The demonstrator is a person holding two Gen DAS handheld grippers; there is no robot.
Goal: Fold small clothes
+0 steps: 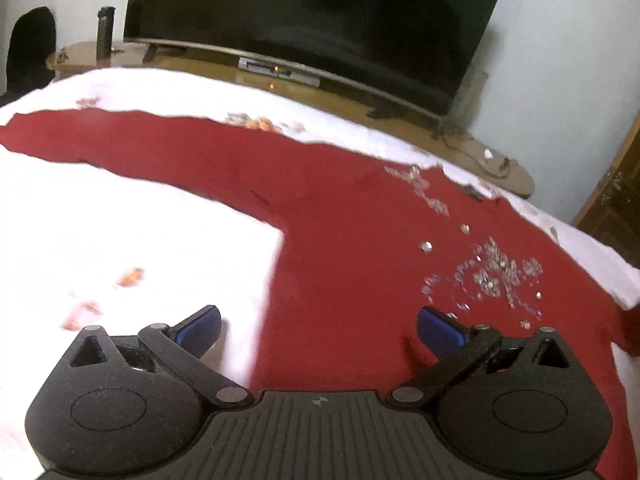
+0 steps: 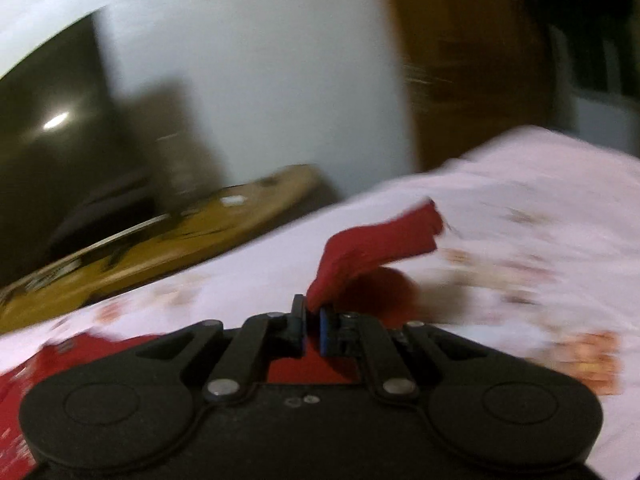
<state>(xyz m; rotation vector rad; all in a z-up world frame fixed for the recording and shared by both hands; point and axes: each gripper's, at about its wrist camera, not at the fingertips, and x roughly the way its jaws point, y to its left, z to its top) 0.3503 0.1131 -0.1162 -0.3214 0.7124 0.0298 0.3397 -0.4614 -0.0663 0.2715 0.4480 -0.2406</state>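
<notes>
My right gripper (image 2: 313, 322) is pinching a sleeve end of the red top (image 1: 352, 216), lifted off the bed (image 1: 120, 220), while my left gripper (image 1: 318, 330) hovers spread over the body lying flat toward the bed's far edge. It looks light and limp, so I judge hems and cuffs the best holds, avoiding the sequin patch (image 1: 492, 272), which may snag.
</notes>
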